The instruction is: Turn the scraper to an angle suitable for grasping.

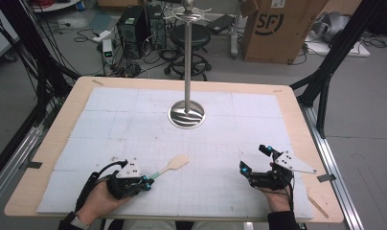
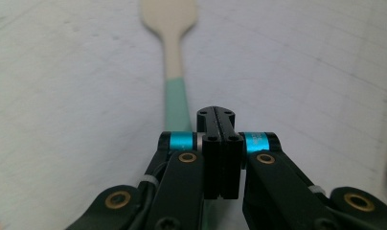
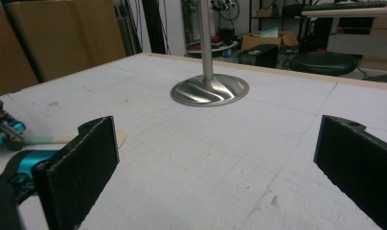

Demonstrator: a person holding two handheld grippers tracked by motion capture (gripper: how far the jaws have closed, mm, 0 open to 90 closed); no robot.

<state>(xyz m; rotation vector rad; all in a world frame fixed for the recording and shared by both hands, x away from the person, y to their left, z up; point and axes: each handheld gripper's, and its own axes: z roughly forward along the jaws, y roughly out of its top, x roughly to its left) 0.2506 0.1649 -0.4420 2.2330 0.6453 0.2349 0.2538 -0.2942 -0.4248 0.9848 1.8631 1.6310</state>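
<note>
A wooden spatula (image 1: 175, 164) with a teal handle lies on the white mat, its blade pointing up and right. My left gripper (image 1: 147, 182) sits at the handle's end. In the left gripper view its jaws (image 2: 215, 115) are pressed together with no gap, and the teal handle (image 2: 177, 103) runs under their left side rather than between them. My right gripper (image 1: 253, 158) rests at the front right, open wide, with bare mat between its pads (image 3: 215, 163). The right gripper view has the spatula (image 3: 62, 140) at the far left, level with the left gripper.
A steel stand with a round base (image 1: 187, 115) and tall pole rises from the middle of the mat; its base (image 3: 210, 90) lies ahead of my right gripper. A thin wooden stick (image 1: 318, 205) lies near the table's front right corner. Boxes, a stool and cables stand beyond the far edge.
</note>
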